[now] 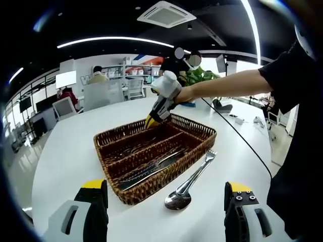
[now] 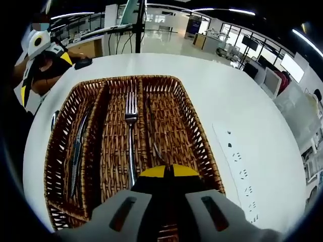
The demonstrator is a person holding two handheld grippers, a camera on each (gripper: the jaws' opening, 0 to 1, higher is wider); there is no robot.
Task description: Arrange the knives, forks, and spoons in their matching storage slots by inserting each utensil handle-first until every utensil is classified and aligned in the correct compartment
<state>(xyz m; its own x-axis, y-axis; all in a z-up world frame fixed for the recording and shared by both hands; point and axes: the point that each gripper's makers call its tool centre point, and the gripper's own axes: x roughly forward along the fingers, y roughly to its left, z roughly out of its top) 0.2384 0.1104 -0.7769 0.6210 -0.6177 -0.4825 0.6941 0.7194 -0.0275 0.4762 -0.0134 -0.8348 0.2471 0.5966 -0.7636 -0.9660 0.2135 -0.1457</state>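
Left claw [image 1: 166,212] released, hovering above white bench [image 1: 65,161]. Just beyond, one spoon [image 1: 184,194] and one fork [image 1: 208,157] beside three-slot wicker tray [image 1: 151,189]; knives [image 1: 151,169] in near slot. Farther, right claw [image 2: 164,171] clenched over tray, one fork [image 2: 130,136] in middle slot.

Basket [image 2: 197,131]: I read it as brown woven wicker, rough and ribbed, matt.
Fork [image 2: 130,136]: polished metal, bright along the tines (upper middle of the right gripper view).
Spoon [image 1: 180,197]: glossy metal, mirror-like bowl, low centre of the left gripper view.
Knives [image 2: 76,151]: I see dull grey metal.
Table [image 1: 65,151]: smooth white top, slight sheen.
Right gripper [image 2: 165,171]: matt grey plastic with yellow tips.
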